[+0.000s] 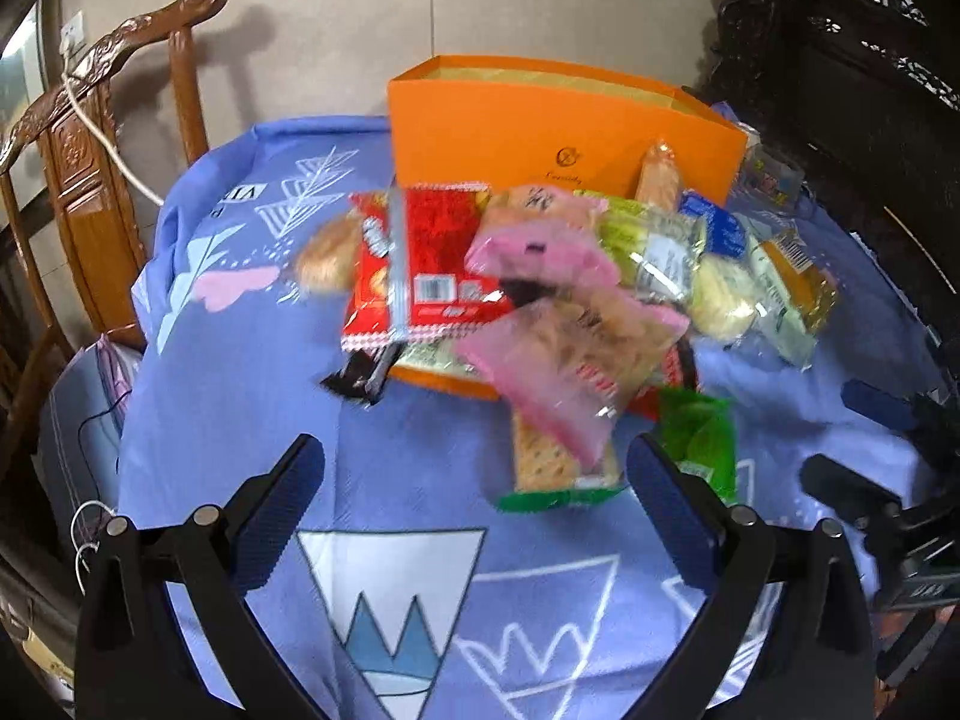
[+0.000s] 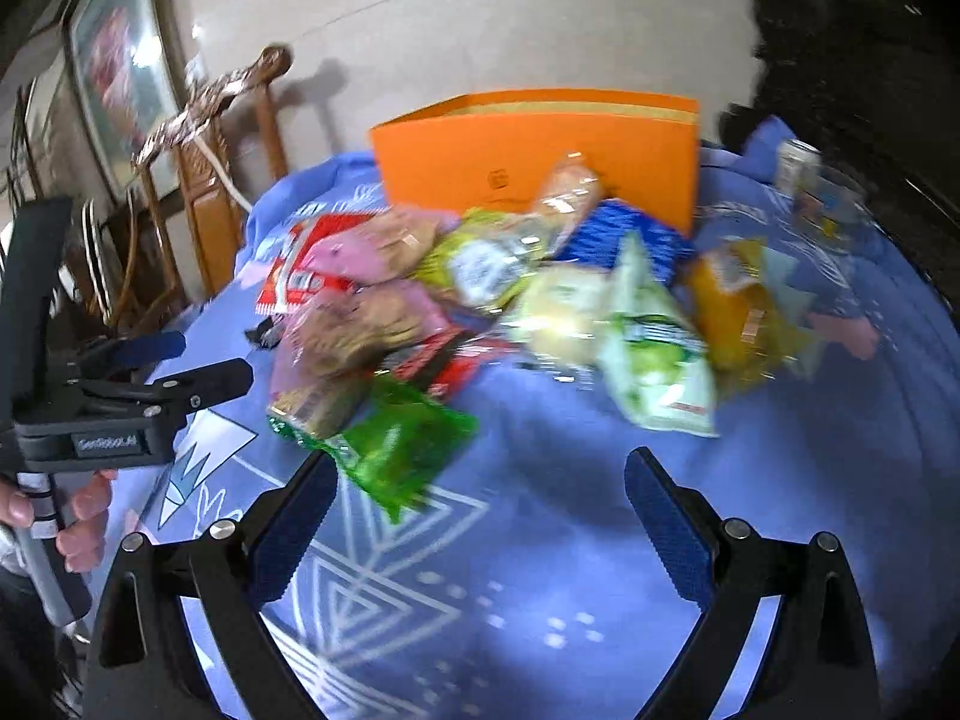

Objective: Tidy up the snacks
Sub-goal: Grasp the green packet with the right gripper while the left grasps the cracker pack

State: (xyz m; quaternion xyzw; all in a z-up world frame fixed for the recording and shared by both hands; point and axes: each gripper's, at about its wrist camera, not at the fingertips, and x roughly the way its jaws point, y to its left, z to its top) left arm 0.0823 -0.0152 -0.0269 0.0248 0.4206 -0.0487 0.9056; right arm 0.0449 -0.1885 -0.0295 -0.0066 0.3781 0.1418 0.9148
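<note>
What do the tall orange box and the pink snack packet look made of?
Tall orange box: likely matte cardboard, with flat stiff walls, crisp folded corners and no glare. Pink snack packet: thin glossy plastic film, partly see-through, crinkled, catching highlights.

A home dining room: carved wooden armchair, dark carved wooden cabinet, framed picture, blue patterned cloth-covered tabletop.
</note>
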